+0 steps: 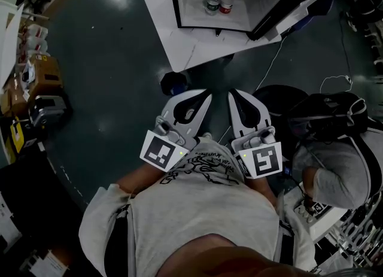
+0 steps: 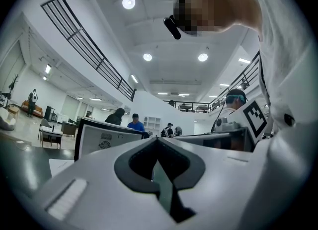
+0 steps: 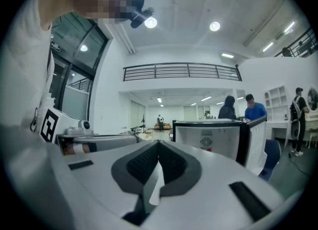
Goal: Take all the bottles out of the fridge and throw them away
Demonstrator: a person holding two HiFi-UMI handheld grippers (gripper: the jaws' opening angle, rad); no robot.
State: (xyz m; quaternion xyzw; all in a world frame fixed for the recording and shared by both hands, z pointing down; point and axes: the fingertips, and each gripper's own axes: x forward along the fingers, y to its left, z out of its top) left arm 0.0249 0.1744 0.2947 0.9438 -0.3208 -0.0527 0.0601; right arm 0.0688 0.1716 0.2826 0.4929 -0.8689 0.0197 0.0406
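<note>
Two bottles [image 1: 213, 0] stand upright in fridge [image 1: 191, 6].

Left gripper [image 1: 206, 94]: was held level before the torso, jaws pressed together. Right gripper [image 1: 232, 94]: was held alongside (tips near, not touching), jaws likewise together.

Person in a pale grey T-shirt [image 1: 203, 210] with a dark chest graphic; left gripper [image 1: 207, 93] and right gripper [image 1: 232, 93] have white shells with black teardrop insets, each with a black-and-white marker cube [image 1: 161, 152] and a small green light.
</note>
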